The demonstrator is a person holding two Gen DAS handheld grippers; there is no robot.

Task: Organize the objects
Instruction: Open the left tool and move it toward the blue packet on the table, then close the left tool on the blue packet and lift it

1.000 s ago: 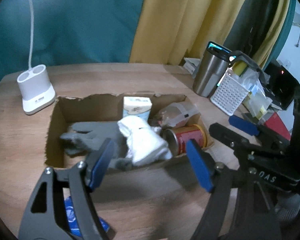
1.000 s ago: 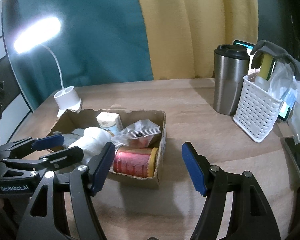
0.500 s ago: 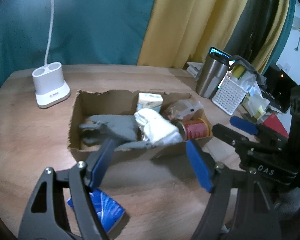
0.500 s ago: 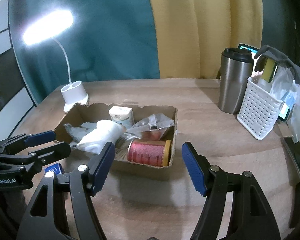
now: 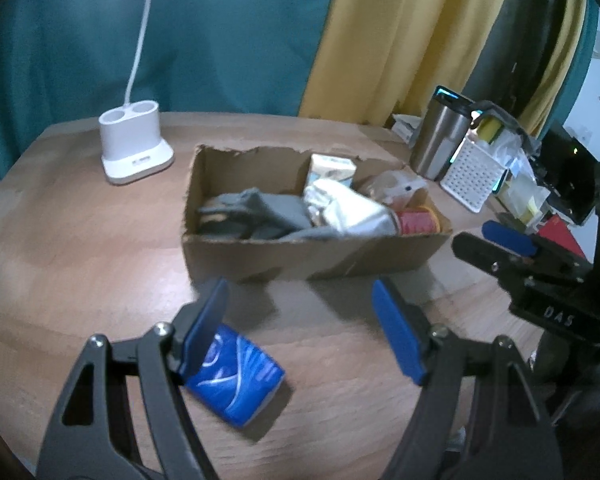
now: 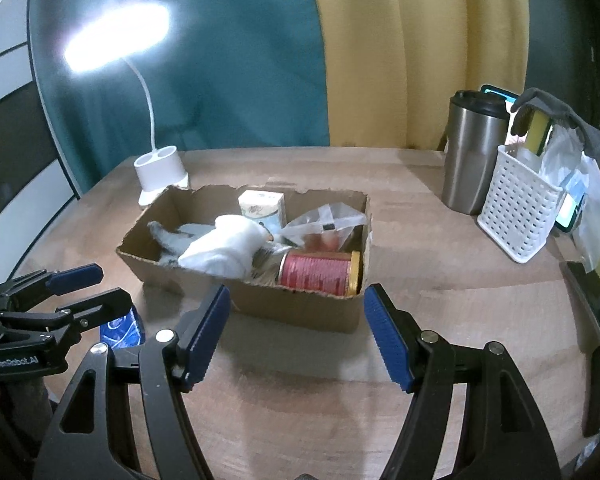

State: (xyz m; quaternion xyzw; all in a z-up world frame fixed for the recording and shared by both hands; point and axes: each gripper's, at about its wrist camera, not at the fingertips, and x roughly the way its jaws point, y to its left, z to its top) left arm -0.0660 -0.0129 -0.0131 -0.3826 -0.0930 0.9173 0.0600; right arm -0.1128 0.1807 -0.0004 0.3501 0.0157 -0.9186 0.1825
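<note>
Blue soft packet (image 5: 236, 376), likely light and crushable: grip across its middle with the empty, spread left gripper (image 5: 300, 324); right gripper (image 6: 298, 332) likewise spread and empty.

Wooden table (image 6: 440, 280), teal and yellow curtains (image 6: 400, 60)

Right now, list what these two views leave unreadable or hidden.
- Blue packet: left wrist view, print blurred and its near end behind the left gripper finger; right wrist view, mostly hidden behind that gripper.
- Clear bag contents: both views, wrinkled plastic obscures them.
- Red can label: too small and blurred.
- Lamp head: cut off in the left wrist view.
</note>
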